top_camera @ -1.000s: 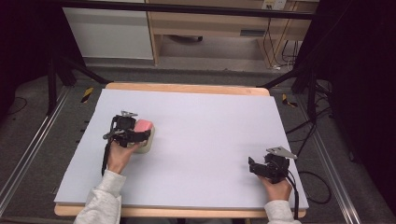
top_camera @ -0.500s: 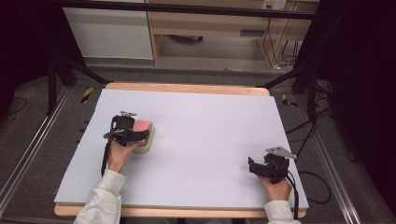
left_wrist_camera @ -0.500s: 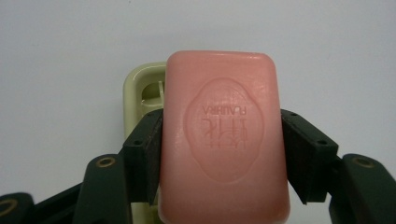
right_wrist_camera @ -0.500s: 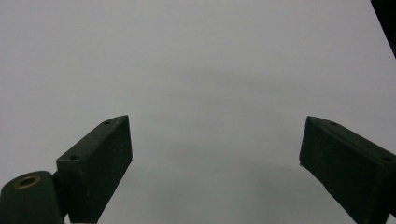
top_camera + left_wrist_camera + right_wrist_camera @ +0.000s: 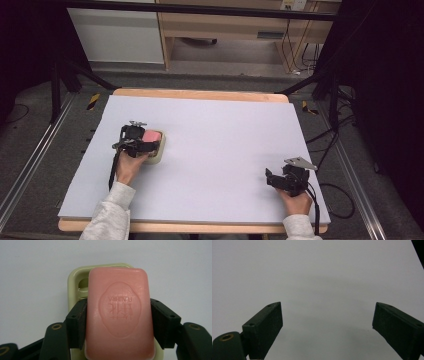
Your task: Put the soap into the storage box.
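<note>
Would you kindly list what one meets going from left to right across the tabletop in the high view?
Left hand-held gripper → pink soap bar, clamped between its jaws → pale green soap dish beneath the bar → bare white tabletop → right hand-held gripper, jaws open.

The table (image 5: 215, 150) carries 1 pink soap (image 5: 119, 312) and 1 pale green dish (image 5: 75, 282). There are 2 grippers: 1 left (image 5: 145, 144), 1 right (image 5: 272, 179). 2 hands hold them.
</note>
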The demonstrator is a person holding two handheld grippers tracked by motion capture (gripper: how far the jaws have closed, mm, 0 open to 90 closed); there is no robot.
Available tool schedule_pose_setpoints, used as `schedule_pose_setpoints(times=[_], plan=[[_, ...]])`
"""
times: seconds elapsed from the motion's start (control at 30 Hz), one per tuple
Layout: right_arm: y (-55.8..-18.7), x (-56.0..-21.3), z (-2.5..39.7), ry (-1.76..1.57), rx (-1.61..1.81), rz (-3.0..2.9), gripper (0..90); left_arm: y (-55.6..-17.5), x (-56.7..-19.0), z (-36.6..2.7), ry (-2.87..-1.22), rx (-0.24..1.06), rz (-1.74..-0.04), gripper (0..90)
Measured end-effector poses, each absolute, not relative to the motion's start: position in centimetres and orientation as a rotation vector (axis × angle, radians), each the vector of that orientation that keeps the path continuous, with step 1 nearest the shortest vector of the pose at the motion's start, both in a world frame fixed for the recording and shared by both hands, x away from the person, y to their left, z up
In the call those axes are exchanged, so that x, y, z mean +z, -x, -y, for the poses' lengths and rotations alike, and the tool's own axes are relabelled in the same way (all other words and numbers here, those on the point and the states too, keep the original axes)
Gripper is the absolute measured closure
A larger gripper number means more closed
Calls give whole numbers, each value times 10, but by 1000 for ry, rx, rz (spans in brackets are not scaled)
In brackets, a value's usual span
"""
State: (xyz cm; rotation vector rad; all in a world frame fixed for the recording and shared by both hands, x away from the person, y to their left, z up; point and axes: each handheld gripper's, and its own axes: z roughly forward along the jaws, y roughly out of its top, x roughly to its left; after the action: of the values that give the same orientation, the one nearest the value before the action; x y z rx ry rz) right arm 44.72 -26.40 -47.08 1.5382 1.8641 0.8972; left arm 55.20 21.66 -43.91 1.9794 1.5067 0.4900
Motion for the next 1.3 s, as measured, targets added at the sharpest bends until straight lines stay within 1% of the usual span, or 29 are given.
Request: schedule_pose_setpoints(times=[0.63, 1.3], plan=[[-447, -471, 264, -1537, 895, -1868, 97, -554, -448, -215, -2004, 496, -1528, 369], [-447, -471, 264, -1535, 895, -1866, 97, -553, -447, -214, -2006, 499, -1536, 365]])
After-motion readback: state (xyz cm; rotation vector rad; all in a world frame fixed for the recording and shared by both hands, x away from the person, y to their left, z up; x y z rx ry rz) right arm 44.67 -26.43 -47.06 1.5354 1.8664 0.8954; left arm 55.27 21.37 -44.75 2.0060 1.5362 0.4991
